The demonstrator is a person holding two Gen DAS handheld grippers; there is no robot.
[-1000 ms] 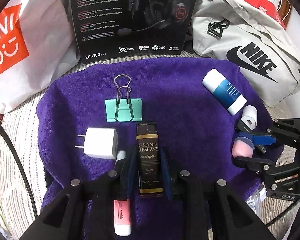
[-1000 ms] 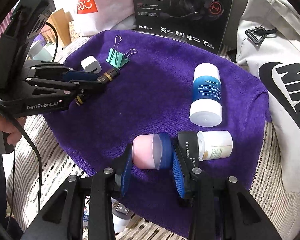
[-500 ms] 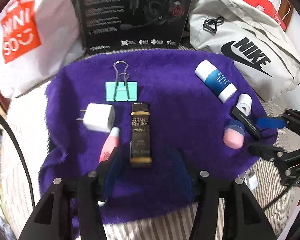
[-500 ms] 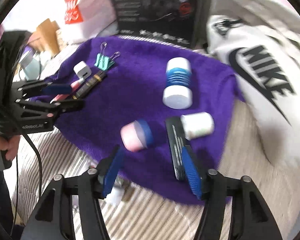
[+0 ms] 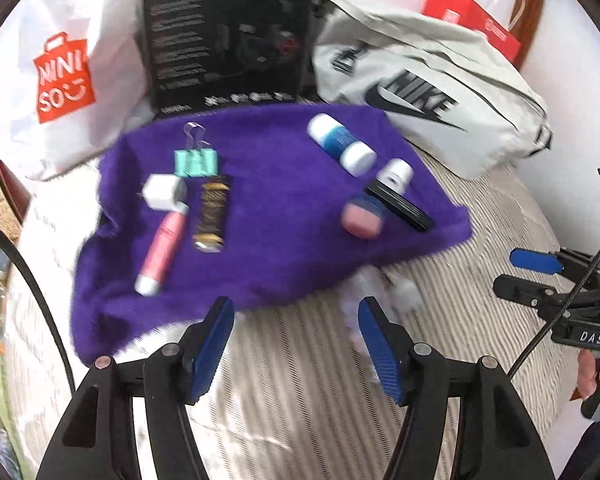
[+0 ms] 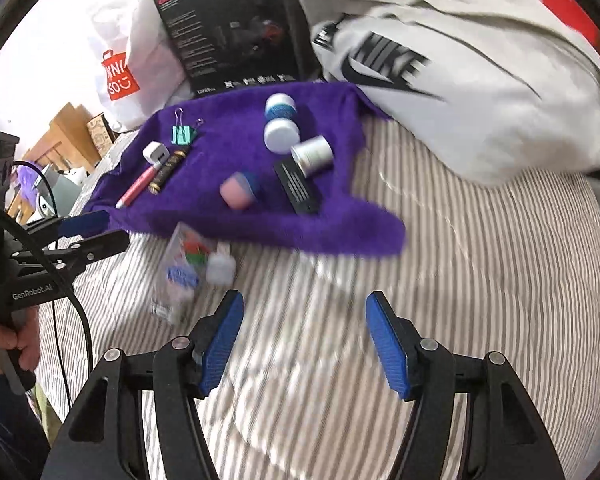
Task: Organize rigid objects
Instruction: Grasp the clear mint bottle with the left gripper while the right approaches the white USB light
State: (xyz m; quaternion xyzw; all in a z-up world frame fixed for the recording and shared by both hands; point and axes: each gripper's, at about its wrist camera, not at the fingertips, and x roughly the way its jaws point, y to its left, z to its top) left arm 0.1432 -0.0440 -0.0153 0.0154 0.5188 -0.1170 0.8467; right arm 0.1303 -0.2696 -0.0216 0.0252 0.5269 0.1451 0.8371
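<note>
On the purple towel lie two groups. At its left: a green binder clip, a white charger, a pink tube and a dark Grand Reserve bottle. At its right: a blue-white bottle, a small white jar, a black flat case and a pink-blue cap. My left gripper and right gripper hang open and empty over the striped bedding, back from the towel.
A clear packet and a small white bottle lie on the striped bedding by the towel's near edge. Behind stand a black headset box, a white Miniso bag, a grey Nike bag and a red bag.
Both grippers have opened and pulled back off the towel. The left let go of the dark bottle, the right let go of the pink-blue cap; both objects stay lying on the towel.
</note>
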